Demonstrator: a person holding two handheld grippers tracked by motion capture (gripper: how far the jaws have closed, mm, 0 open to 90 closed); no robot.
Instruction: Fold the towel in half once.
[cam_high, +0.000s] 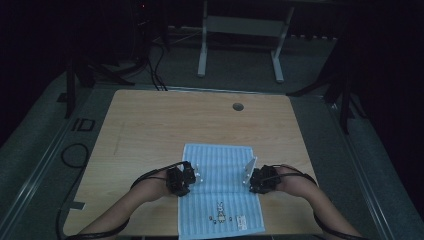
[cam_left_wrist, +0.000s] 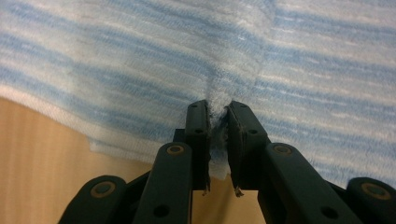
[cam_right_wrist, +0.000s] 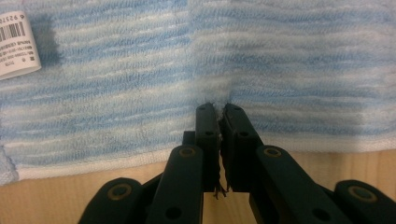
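A blue-and-white striped towel (cam_high: 220, 195) lies flat on the wooden table (cam_high: 150, 125), reaching its near edge. My left gripper (cam_high: 196, 176) is at the towel's left edge, about halfway along. In the left gripper view the towel (cam_left_wrist: 140, 56) bunches up into a fold between the jaws of the left gripper (cam_left_wrist: 218, 109), which are shut on it. My right gripper (cam_high: 248, 176) is at the opposite edge. In the right gripper view the right gripper (cam_right_wrist: 217, 108) pinches the hem of the towel (cam_right_wrist: 140, 70), with loose threads hanging between its jaws.
A white barcode label (cam_right_wrist: 14, 44) sits on the towel, seen near its front right corner (cam_high: 241, 221), beside a small printed figure (cam_high: 219, 212). A round cable hole (cam_high: 238, 106) is in the far part of the table. A metal frame (cam_high: 240, 45) stands on the floor beyond.
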